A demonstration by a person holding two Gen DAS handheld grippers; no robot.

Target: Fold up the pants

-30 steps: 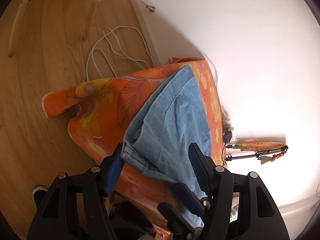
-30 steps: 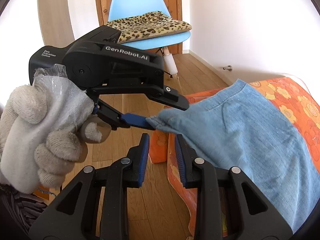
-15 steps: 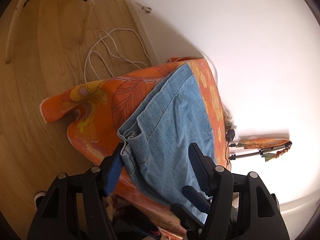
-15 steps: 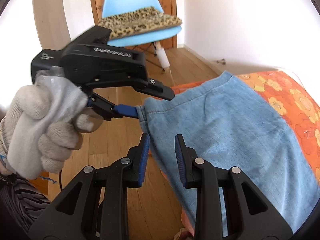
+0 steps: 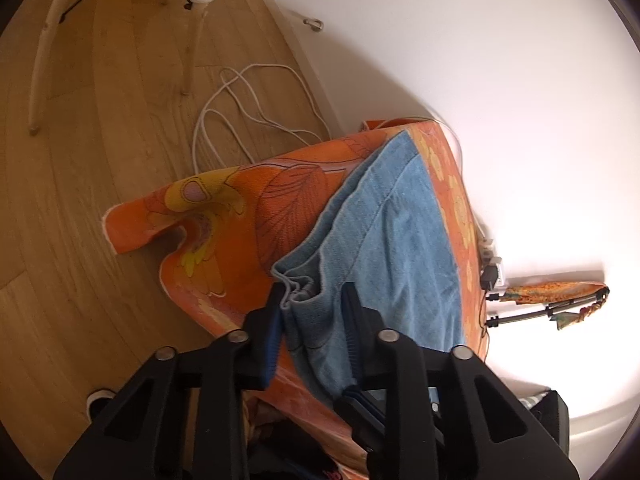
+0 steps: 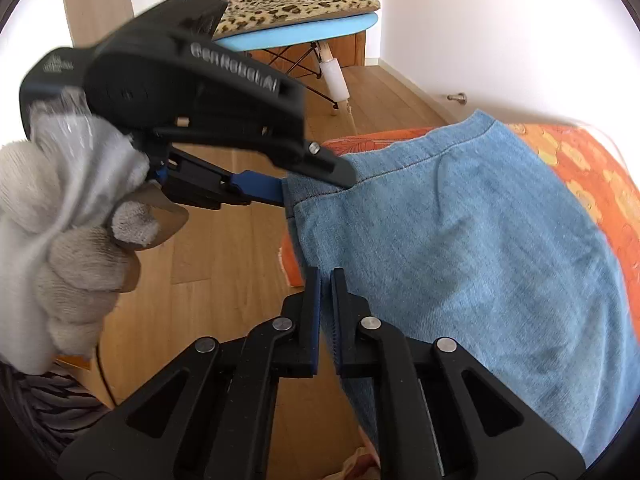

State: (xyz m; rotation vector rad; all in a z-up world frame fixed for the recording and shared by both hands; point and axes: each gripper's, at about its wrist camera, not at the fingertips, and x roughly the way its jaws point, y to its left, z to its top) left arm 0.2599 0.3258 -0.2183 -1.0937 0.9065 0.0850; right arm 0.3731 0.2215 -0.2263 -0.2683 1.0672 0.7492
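Observation:
Light blue denim pants lie on an orange flowered cloth that covers a table. My left gripper has its jaws around a bunched corner of the pants at the cloth's edge; the pants' corner fills the narrowed gap. From the right wrist view the left gripper pinches that corner of the pants. My right gripper is nearly closed on the pants' near edge, with the fabric edge at its fingertips.
A blue chair with a leopard cushion stands on the wooden floor beyond the table. White cables lie on the floor by the wall. A white chair leg stands at the far left.
Both grippers have narrowed their jaws. The left one closed onto the bunched pants corner; the right one closed at the pants' near edge. The pants corner shifted slightly.

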